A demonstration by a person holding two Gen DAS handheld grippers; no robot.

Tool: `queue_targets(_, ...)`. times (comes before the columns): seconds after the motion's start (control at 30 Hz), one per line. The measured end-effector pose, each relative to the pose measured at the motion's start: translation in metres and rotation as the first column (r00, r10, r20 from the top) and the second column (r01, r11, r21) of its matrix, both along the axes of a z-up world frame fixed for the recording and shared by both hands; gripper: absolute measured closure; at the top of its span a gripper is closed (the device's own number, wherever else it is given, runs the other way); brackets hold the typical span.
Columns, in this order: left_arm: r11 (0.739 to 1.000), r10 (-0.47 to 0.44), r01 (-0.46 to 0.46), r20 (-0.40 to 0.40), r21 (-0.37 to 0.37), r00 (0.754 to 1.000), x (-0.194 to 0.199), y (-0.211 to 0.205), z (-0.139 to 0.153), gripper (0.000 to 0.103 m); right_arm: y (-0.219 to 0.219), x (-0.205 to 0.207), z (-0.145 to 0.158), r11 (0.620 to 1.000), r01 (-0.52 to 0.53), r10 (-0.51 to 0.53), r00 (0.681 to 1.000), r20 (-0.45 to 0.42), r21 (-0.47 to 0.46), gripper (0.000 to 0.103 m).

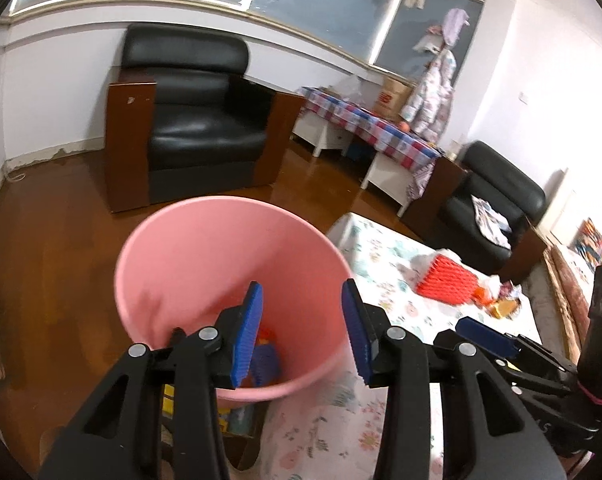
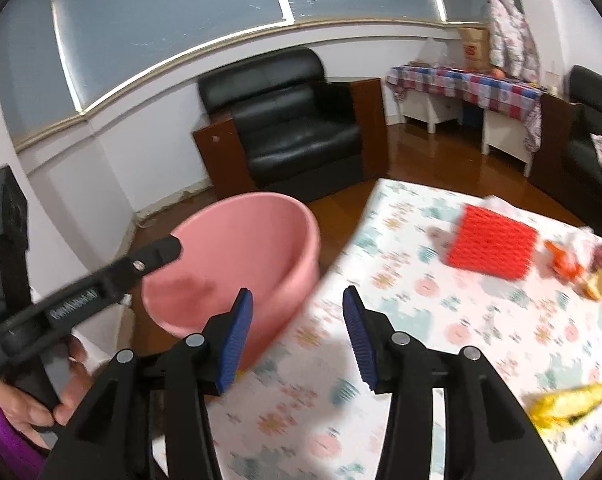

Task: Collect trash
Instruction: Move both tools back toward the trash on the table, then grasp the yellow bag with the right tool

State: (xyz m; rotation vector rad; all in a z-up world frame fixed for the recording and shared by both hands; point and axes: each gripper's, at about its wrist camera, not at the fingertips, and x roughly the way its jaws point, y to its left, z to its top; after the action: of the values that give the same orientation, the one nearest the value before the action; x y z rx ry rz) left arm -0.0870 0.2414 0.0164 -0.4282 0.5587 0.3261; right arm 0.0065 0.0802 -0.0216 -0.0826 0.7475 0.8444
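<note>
- Pink plastic bin [image 1: 229, 280] stands on the floor just beside the corner of the floral-cloth table [image 2: 401, 360]; some coloured scraps already lie at its bottom.
- Left gripper [image 1: 303, 336] hangs over the bin's mouth, pointing downward, its blue pads set wide with nothing between them.
- Right gripper [image 2: 297, 340] is over the table edge, aimed along the cloth; its jaws are parted and empty.
- Remaining trash lies on the table, all on the side away from the bin: a red ridged pack [image 2: 493, 242] ahead and to the right, a cluster of orange and brown wrappers [image 2: 581, 272] beyond it, and a yellow wrapper [image 2: 567, 404] nearest, low on the right.
- The yellow wrapper's long axis runs roughly across the right wrist view, tilted up to the right.
- Judgement: the right gripper is the nearer one to every remaining piece; the next pick probably calls for a swing to the right and a dip toward the cloth.
- A hand [image 2: 37, 400] with a purple sleeve grips the left tool's handle.
</note>
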Motion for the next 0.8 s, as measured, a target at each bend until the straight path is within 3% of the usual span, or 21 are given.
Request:
queue_targets(0.13,0.999,-0.030,0.031,-0.015,0.024,0.999,0.003,-0.017,0.001,0.062,-0.036,0.004,-0.008,0.996,0.080,-0.079,0.997,0.004,-0.047,0.057)
queue_targets(0.33,0.997,-0.067,0.068,-0.024,0.038,0.997,0.010,-0.038,0.001,0.062,-0.111,0.014,-0.019,0.970,0.233,-0.237,0.969,-0.061,-0.069,0.057)
queue_targets(0.57,0.991,-0.114,0.116,-0.039,0.061,0.993,0.023,-0.061,0.003,0.062,-0.183,0.028,-0.040,0.925,0.378,-0.374,0.897,-0.237,-0.031,0.051)
queue_targets(0.7,0.988,-0.134,0.138,-0.058,0.073,0.989,0.031,-0.070,0.002,0.062,-0.200,0.039,-0.054,0.904,0.427,-0.408,0.852,-0.328,-0.017,0.049)
queue_targets(0.8,0.986,-0.142,0.147,-0.072,0.083,0.987,0.036,-0.075,0.002,0.062,-0.203,0.045,-0.060,0.899,0.438,-0.411,0.836,-0.364,-0.009,0.048)
